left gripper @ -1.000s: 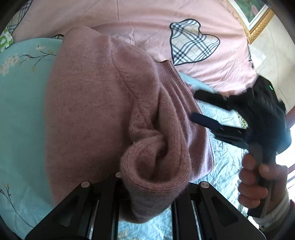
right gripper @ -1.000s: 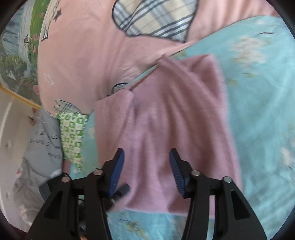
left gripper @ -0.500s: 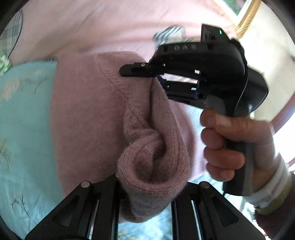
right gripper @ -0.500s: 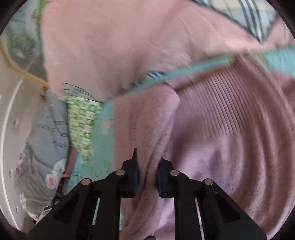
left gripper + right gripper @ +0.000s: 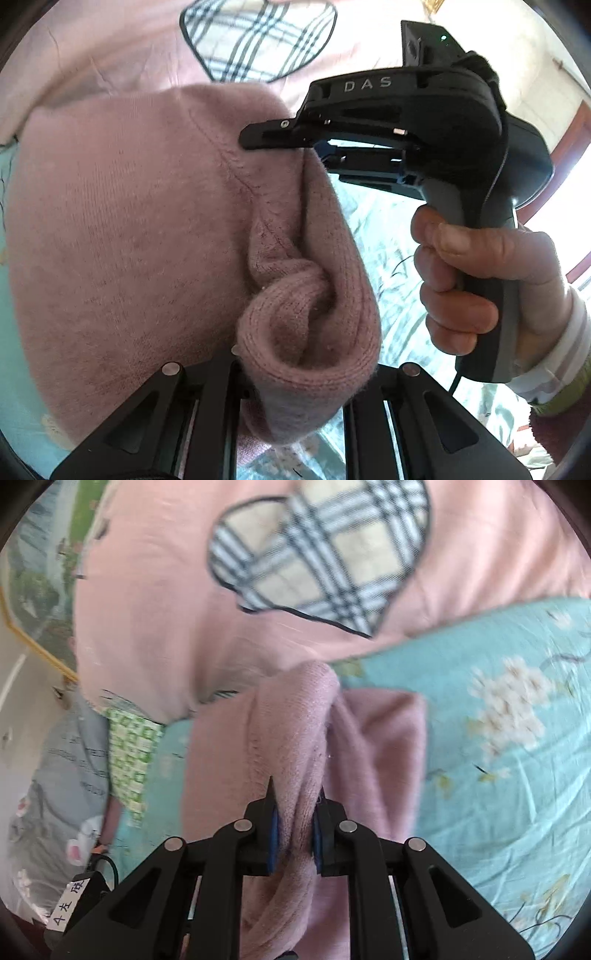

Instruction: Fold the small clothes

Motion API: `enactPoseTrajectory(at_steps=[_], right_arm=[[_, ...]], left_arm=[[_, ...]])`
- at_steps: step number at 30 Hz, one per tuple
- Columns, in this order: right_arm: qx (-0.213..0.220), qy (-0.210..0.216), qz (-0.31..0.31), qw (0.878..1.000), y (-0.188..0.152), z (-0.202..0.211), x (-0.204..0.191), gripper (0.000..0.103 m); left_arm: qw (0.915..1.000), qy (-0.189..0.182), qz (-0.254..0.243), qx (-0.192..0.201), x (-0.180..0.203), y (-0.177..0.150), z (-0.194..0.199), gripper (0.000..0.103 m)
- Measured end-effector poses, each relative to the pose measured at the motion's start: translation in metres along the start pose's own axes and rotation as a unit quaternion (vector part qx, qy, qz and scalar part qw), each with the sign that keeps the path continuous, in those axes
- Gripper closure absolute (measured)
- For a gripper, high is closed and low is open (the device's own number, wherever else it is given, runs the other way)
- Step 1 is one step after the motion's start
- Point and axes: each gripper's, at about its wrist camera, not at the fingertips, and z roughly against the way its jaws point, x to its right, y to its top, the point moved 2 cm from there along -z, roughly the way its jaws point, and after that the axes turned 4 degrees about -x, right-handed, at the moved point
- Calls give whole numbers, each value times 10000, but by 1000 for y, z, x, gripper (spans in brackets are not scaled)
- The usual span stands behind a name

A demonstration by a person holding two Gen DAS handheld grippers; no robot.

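Note:
A small mauve knitted sweater [image 5: 122,236] is lifted off the teal floral bedsheet [image 5: 509,760]. My left gripper [image 5: 295,373] is shut on a bunched ribbed edge of it at the bottom of the left wrist view. My right gripper [image 5: 295,805] is shut on another fold of the sweater [image 5: 291,738], which hangs down past its fingers. In the left wrist view the right gripper [image 5: 280,144] bites the upper edge of the same sweater, with the person's hand [image 5: 476,280] on its handle.
A pink quilt [image 5: 155,602] with a plaid heart patch [image 5: 321,554] lies behind the sweater. A green checked cloth [image 5: 129,760] and grey printed fabric [image 5: 62,790] lie at the left. A gold picture frame edge [image 5: 33,638] is at the far left.
My right gripper came in from the right, closed on the sweater's edge and lifted it. My left gripper kept its hold and the sweater rose off the sheet.

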Motion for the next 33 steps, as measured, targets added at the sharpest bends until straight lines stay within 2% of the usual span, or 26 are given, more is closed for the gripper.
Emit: enactPoseTrajectory(at_steps=[6,11,13,16,19,21,25,27,30,33], right_arm=[[-5,-77,-42,10000,-1,-12,16,87],[-62,-73,-45,9999,-2,-14,24,85],[-45,-148,5,9999,-2,-10,24,81],[18,-390,98,9992,-4,-3,23,74],[98,-631,60,9979,-7,8,29,57],[139,-754,-17,9971,-11,16,32,46],[213,-704,-243,9970,-19,29,36,32],[248,-558,-324,9976,-24,33,34,19],[221,-452,-316,9982,-29,31,30,16],[111,-415,-341,9985,-29,23,28,16]], left_arm=[[9998,-138,28,-146,-4,8,-12,86],[9992,-295,77,-273,-13,7,-10,70],[9989,-330,86,-335,-14,2,-4,59],[9986,-374,126,-350,-18,-8,13,50],[9982,-415,251,-361,-29,-16,31,39],[9980,-414,365,-315,-38,-25,45,38],[9979,-212,594,-119,-69,-25,72,32],[9967,-156,794,-48,-85,-19,81,30],[9932,4,1163,52,-116,-6,87,27],[9873,-9,1589,10,-142,10,79,27]])
